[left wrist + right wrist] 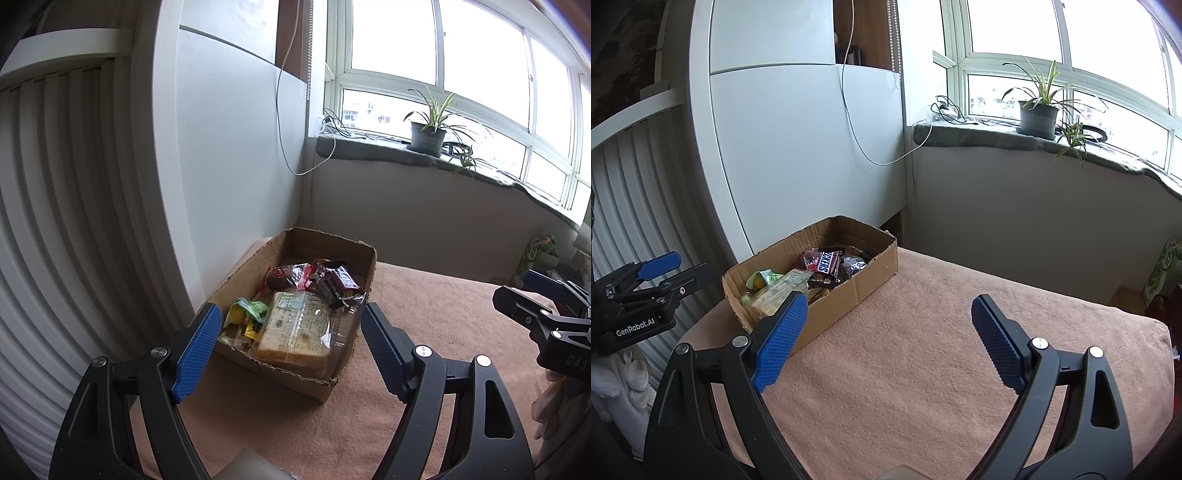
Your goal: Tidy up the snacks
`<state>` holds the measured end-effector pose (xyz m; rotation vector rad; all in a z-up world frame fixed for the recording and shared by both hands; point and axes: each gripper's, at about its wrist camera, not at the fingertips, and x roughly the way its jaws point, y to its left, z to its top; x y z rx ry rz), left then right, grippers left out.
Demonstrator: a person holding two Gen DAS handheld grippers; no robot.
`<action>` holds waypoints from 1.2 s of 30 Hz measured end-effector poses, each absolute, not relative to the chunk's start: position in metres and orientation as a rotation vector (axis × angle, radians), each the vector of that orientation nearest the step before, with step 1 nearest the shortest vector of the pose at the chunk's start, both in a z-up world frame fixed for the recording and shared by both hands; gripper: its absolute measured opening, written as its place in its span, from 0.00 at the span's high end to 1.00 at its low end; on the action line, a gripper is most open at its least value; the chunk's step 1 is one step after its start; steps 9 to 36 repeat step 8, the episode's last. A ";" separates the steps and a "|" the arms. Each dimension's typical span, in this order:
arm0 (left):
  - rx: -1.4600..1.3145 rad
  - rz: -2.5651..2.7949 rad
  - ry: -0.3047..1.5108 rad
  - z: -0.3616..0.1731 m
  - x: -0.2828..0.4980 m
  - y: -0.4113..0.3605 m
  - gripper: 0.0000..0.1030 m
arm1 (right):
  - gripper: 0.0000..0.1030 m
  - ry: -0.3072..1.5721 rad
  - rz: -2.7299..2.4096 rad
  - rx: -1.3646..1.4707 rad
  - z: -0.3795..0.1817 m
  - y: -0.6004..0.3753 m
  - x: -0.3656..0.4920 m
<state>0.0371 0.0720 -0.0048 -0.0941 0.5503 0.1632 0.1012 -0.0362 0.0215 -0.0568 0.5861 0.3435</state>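
A shallow cardboard box [354, 254] stands on a pink towel [424, 295] at the back left. In it lie a wrapped bread pack [295, 328], a Snickers bar [338, 282], a dark red packet [286, 275] and a yellow-green sweet [245, 310]. My left gripper [291, 317] is open and empty, just in front of the box. In the right wrist view the box [871, 277] with the Snickers bar [827, 262] lies ahead to the left. My right gripper [888, 308] is open and empty above the bare towel [923, 369].
A white cabinet [798, 147] and a ribbed white panel [55, 221] stand left of the box. A grey wall [1034, 206] runs behind, with a potted plant [1038, 116] on the sill. Green packaging [535, 251] sits at the far right.
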 end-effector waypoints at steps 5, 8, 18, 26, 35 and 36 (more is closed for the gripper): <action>-0.087 0.158 0.541 -0.003 0.035 0.069 0.24 | 0.10 0.583 0.335 -0.053 0.022 -0.041 0.100; -0.081 0.161 0.541 -0.003 0.036 0.066 0.24 | 0.10 0.585 0.331 -0.053 0.021 -0.044 0.100; -0.081 0.161 0.541 -0.003 0.036 0.066 0.24 | 0.10 0.585 0.331 -0.053 0.021 -0.044 0.100; -0.081 0.161 0.541 -0.003 0.036 0.066 0.24 | 0.10 0.585 0.331 -0.053 0.021 -0.044 0.100; -0.081 0.161 0.541 -0.003 0.036 0.066 0.24 | 0.10 0.585 0.331 -0.053 0.021 -0.044 0.100; -0.081 0.161 0.541 -0.003 0.036 0.066 0.24 | 0.10 0.585 0.331 -0.053 0.021 -0.044 0.100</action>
